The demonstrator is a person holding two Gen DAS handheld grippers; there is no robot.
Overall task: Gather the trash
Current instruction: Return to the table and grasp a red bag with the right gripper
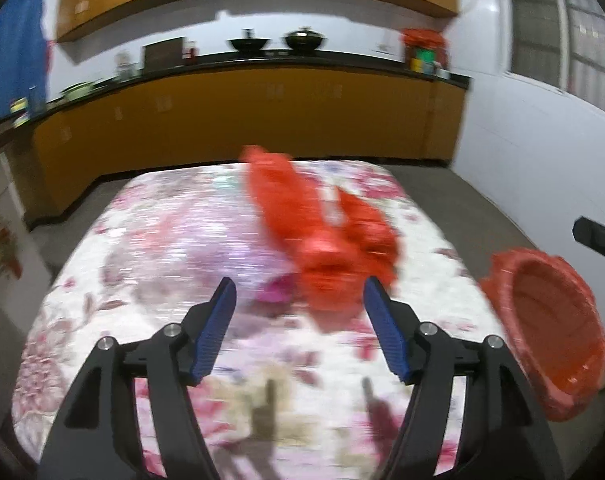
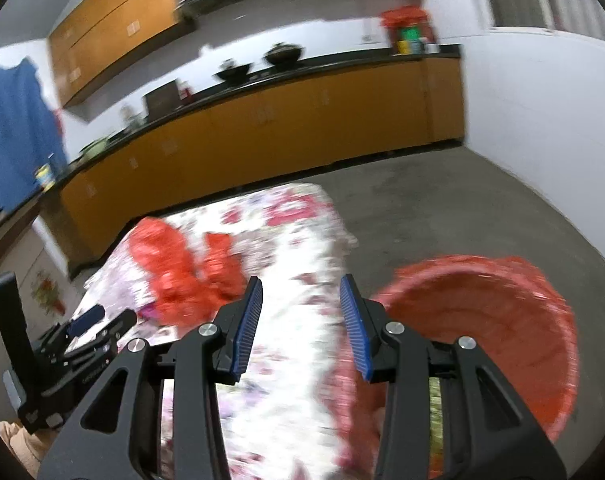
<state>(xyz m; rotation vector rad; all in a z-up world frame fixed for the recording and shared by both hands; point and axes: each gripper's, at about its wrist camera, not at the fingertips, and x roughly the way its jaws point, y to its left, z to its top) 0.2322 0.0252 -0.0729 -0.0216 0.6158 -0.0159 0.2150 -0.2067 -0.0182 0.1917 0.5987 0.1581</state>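
Left gripper (image 1: 299, 292) low over floral-clothed worktop (image 1: 150, 248), blue-padded fingers (image 1: 218, 332) spread wide, nothing between them. Crumpled red plastic bag (image 1: 322, 232) lying on the cloth just ahead of the fingertips, stretched from mid-worktop toward the far edge; edges blurred, so contact with the right-hand finger impossible to judge. Small pink scrap (image 1: 276, 290) beside the bag's near end, identity unclear. Red basket (image 1: 550, 332) off the worktop's right edge, tilted, mouth toward the camera. Right gripper (image 2: 301, 286) above the worktop's right side, fingers (image 2: 246, 328) parted and holding nothing; basket (image 2: 494, 320) close on its right, bag (image 2: 178, 276) off to its left on the cloth. Left gripper (image 2: 102, 318) visible at the far left of the right wrist view. Orange cabinets (image 1: 242, 120) and dark counter with pots (image 1: 278, 42) behind.
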